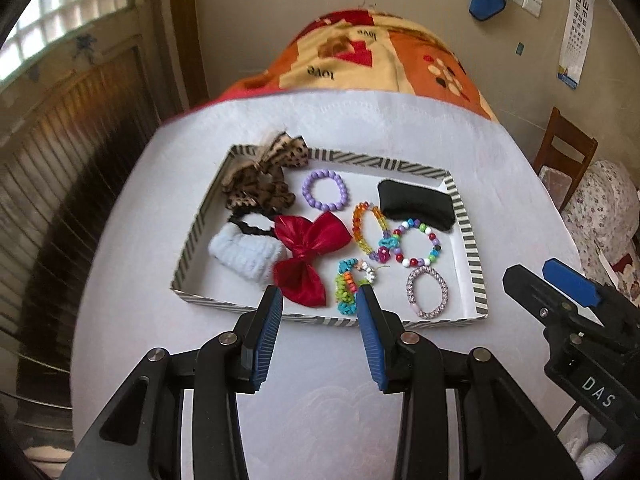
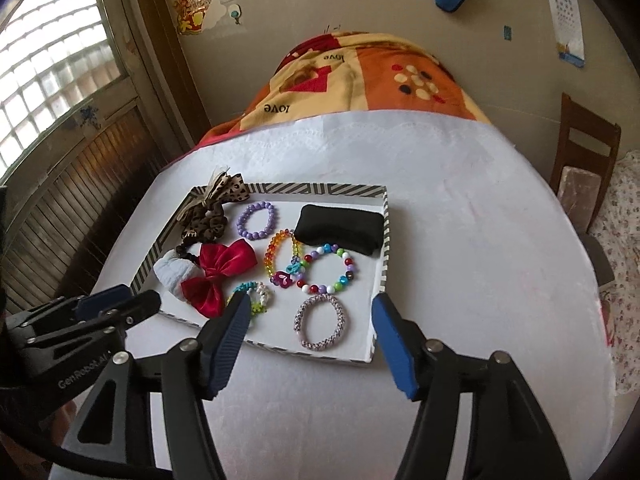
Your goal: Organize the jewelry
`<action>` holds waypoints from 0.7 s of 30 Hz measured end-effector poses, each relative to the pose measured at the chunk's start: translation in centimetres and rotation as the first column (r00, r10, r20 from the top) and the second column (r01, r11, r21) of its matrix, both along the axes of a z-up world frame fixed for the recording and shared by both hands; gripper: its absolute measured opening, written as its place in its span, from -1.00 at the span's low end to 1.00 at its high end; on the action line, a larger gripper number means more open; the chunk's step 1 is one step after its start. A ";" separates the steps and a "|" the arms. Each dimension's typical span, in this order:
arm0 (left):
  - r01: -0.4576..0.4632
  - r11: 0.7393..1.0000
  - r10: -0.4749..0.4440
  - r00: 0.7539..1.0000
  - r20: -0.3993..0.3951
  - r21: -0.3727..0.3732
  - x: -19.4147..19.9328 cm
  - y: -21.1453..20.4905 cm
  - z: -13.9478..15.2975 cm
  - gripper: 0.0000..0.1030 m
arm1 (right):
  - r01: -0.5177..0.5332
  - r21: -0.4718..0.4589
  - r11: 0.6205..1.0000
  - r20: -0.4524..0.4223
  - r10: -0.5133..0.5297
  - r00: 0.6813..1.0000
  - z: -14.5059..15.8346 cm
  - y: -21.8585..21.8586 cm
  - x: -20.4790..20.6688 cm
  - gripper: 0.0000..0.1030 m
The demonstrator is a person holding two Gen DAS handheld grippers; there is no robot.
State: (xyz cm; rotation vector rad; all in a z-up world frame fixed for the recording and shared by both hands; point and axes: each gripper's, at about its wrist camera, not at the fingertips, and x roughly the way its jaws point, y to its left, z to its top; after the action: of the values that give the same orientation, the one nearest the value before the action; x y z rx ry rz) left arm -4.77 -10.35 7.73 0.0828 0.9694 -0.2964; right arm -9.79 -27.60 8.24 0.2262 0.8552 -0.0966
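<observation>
White table (image 2: pixel 460 220) lies bare beyond the tray's rim (image 2: pixel 385 240); both grippers (image 1: pixel 320 300) (image 2: pixel 308 312) spread, empty.

Blanket (image 1: pixel 360 56): you can read "love" twice on the orange patchwork, printed upside down as you look at it.
Right gripper (image 1: pixel 592 388): white letters "DAS" stand on its black body in your left wrist view.
Left gripper (image 2: pixel 76 376): your right wrist view shows "GenRobot.AI" along its black body.
Wall chart (image 1: pixel 578 28): rows of "E" signs, smaller rows unreadable.
</observation>
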 end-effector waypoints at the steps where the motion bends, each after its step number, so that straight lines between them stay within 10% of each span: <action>1: -0.002 1.000 0.002 1.000 0.007 0.002 -0.2 0.1 0.3 -0.46 | 0.001 -0.004 1.000 0.007 -0.001 1.000 0.3 0.2 -0.3 0.30; 21: -0.036 0.999 0.035 0.997 0.069 0.012 -1.7 2.0 2.6 -0.46 | -0.033 -0.034 0.999 0.029 0.034 0.999 2.2 2.4 -1.4 0.37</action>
State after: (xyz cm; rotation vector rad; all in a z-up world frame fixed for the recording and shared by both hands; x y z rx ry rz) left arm -6.48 -8.38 10.28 0.0872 0.9038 -0.2524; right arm -11.16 -25.16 10.42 0.1810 0.8268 -0.0759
